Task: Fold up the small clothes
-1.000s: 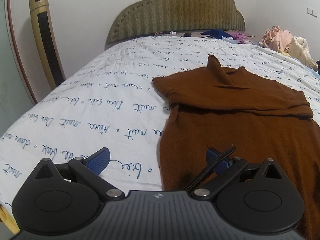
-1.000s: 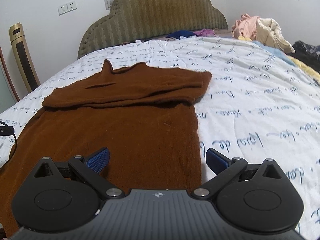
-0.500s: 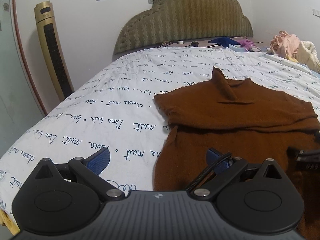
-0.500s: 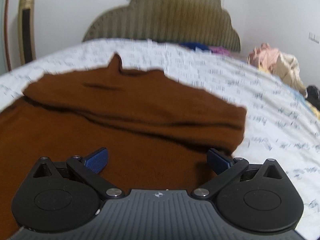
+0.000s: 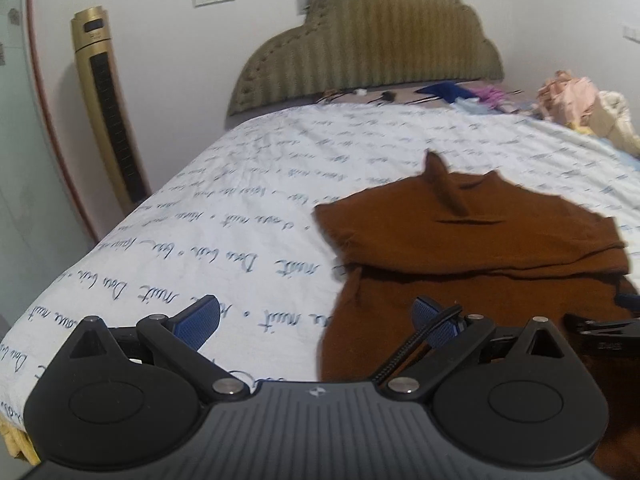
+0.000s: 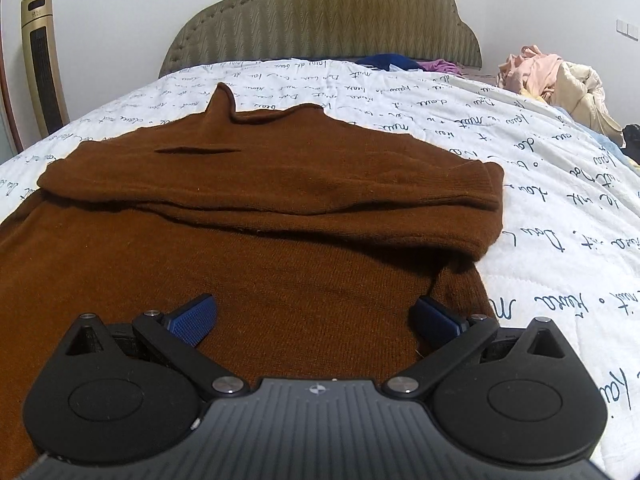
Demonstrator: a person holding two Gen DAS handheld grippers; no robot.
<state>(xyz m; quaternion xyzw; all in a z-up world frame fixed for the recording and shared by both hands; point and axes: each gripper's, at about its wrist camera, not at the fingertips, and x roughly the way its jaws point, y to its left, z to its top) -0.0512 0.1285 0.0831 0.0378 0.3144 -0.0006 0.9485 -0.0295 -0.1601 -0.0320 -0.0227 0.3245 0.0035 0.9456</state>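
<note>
Fingers of the left gripper (image 5: 316, 318) stand wide apart with nothing between them; its blue pads (image 5: 198, 320) hang over the white sheet (image 5: 224, 240) printed with script, and the right-hand pad sits just at the left edge of the brown sweater (image 5: 472, 248). A black cord (image 5: 416, 344) crosses that pad. Whether the pads touch cloth or sheet cannot be told. At the far right of this view the right gripper's black frame shows over the sweater.

The right gripper (image 6: 314, 316) is also spread wide and holds nothing. The brown sweater (image 6: 280, 216) fills the space between and ahead of its fingers, lying flat on the bed, upper part folded over with the sleeves tucked across, collar pointing away toward the headboard (image 6: 320, 20). Its right edge runs just outside the right-hand pad (image 6: 436, 320). A heap of pale clothes (image 6: 556, 80) lies well beyond, ahead and right of the fingers.
</note>
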